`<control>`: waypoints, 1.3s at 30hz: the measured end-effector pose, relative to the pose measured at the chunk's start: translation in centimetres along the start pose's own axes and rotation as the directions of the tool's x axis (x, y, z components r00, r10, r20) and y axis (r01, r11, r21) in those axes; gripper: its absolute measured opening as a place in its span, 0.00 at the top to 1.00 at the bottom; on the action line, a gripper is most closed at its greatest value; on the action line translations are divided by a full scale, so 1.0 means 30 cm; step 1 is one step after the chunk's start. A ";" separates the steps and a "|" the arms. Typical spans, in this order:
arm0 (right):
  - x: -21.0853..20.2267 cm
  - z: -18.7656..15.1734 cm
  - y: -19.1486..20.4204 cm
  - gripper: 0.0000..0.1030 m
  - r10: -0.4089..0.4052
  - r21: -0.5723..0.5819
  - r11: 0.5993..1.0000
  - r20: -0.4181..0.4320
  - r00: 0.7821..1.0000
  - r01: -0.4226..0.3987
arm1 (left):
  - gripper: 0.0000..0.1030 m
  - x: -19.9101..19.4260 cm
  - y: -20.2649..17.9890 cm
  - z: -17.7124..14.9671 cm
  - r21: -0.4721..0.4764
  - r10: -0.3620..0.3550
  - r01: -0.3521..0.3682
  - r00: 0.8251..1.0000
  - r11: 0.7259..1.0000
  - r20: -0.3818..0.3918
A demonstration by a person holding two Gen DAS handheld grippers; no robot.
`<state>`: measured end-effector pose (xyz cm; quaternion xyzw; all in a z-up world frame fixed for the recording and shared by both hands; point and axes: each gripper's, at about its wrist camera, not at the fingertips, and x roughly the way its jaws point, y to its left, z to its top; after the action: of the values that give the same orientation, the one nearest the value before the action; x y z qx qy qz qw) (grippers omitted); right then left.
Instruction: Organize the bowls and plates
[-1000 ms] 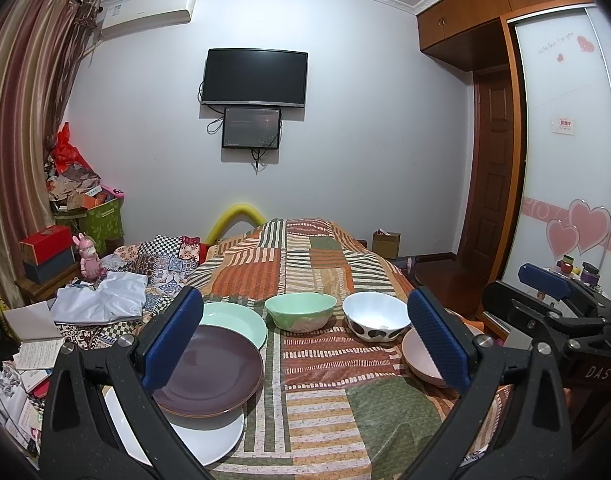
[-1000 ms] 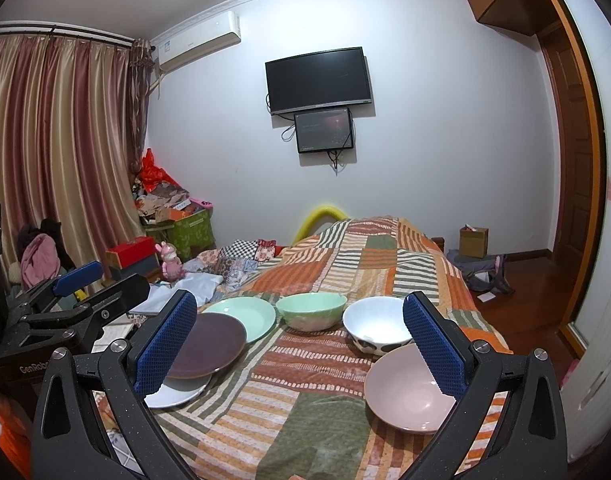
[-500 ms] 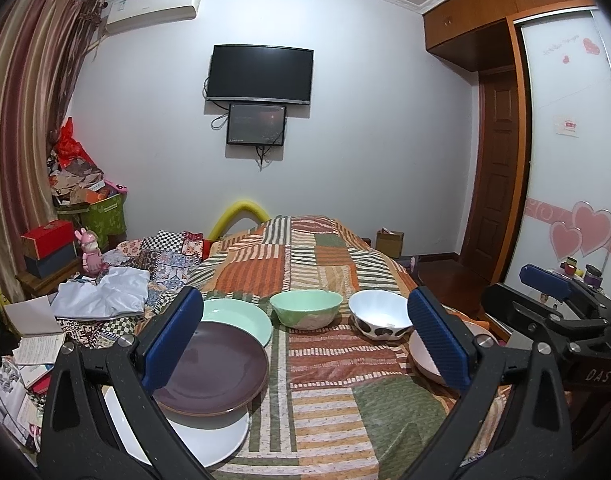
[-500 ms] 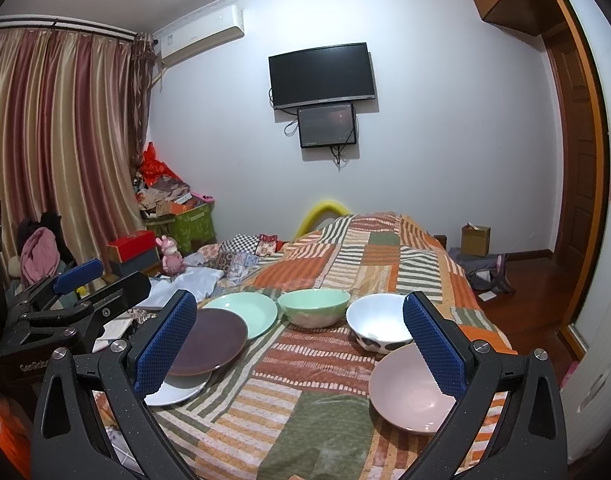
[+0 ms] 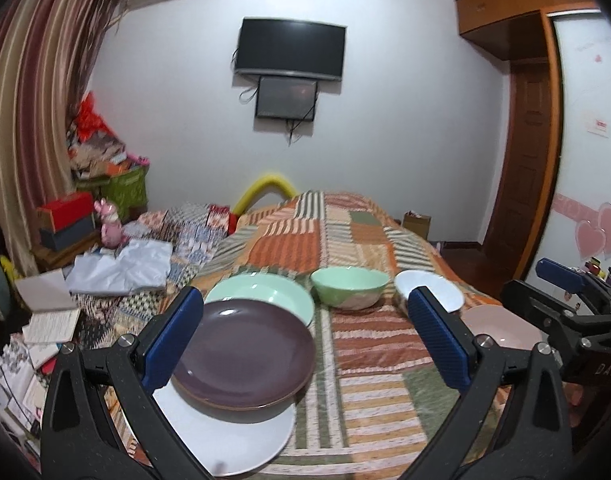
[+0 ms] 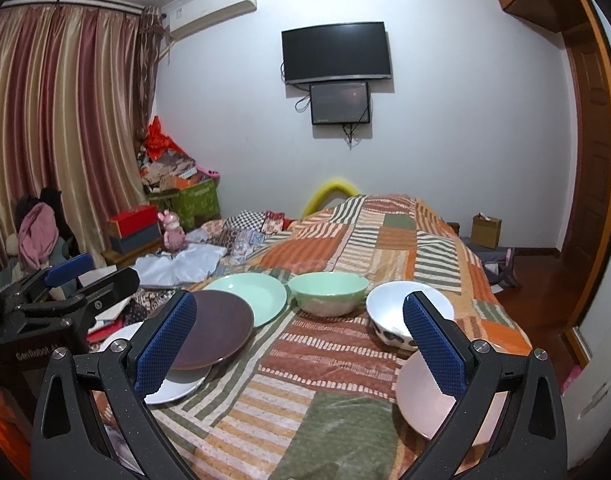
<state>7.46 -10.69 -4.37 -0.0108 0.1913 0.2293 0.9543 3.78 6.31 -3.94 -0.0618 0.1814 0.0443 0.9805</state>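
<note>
Dishes are all laid out on a bed [image 6: 385,240] with a striped patchwork quilt, nothing stacked neatly. On the left side a purple plate [image 5: 245,354] sits on top of a white plate [image 5: 241,440], and its far edge overlaps a mint green plate [image 5: 265,294] behind it. Just to the right of that is a green bowl [image 5: 349,286], then a white bowl [image 6: 397,312] with dark spots on the outside, and nearer the camera on the right edge of the bed a pink plate [image 6: 429,396]. The left tongs [image 5: 305,338] hang over the near end of the bed with the blue pads wide apart, holding nothing, one pad right in front of the purple plate's left rim. The right tongs [image 6: 301,340] are spread wide and empty too, with the right pad covering part of the white bowl and the pink plate. The middle of the quilt between the two groups is bare. Off the left of the bed there's a lot of clutter: a crumpled white cloth [image 6: 181,262], a pink toy figure [image 6: 173,232], a red box [image 6: 131,220], a green crate [image 6: 193,200] piled with stuff, and striped curtains [image 6: 65,120]. A TV [image 6: 335,52] hangs on the far wall with a smaller screen under it.
</note>
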 end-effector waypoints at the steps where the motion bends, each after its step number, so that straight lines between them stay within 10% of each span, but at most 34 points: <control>1: 0.017 0.001 0.006 0.00 0.004 -0.004 1.000 -0.011 1.000 -0.004 | 0.00 0.016 0.022 -0.002 -0.007 0.010 -0.010 1.000 1.000 -0.012; 20: 0.388 -0.027 0.103 0.00 0.097 0.002 0.995 -0.245 0.965 -0.099 | 0.01 0.326 0.405 -0.084 -0.058 0.170 -0.189 0.956 0.980 -0.240; 26: 0.510 -0.063 0.106 0.01 0.112 0.028 0.994 -0.341 0.933 -0.110 | 0.17 0.438 0.479 -0.126 -0.055 0.141 -0.173 0.920 0.983 -0.365; 39: 0.655 -0.126 0.136 0.36 0.211 0.096 0.977 -0.485 0.849 -0.189 | 0.49 0.540 0.545 -0.196 -0.079 0.084 -0.142 0.863 0.987 -0.498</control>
<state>20.43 1.07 -14.86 -0.0276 0.4330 0.3127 0.8450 15.00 22.71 -16.97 -0.1155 0.4261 0.0948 0.8922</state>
